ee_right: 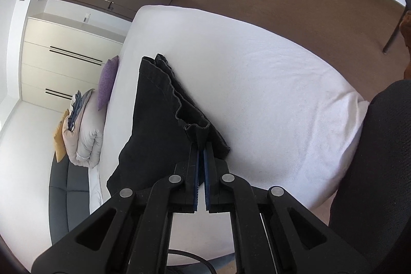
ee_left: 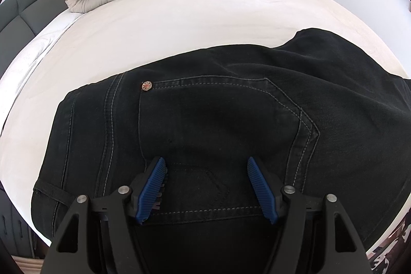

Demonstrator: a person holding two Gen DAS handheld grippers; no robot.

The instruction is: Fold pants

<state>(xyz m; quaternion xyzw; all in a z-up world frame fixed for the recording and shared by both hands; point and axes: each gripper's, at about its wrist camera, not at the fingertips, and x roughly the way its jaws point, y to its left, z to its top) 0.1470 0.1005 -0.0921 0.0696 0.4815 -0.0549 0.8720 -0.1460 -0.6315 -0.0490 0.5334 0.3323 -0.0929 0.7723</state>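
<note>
While my left gripper hovers with jaws released over the waist of the pants near the bed edge, my right gripper clenches the hem, presumably to fold it toward the waist.

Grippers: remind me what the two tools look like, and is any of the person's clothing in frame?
Both match: the left gripper and right gripper have matte black linkage arms with triangular cutouts and round silver pivot pins, and ribbed blue pads on the fingers. A dark cable loops beneath the right one. In the right wrist view, dark knit clothing shows at the right edge.
</note>
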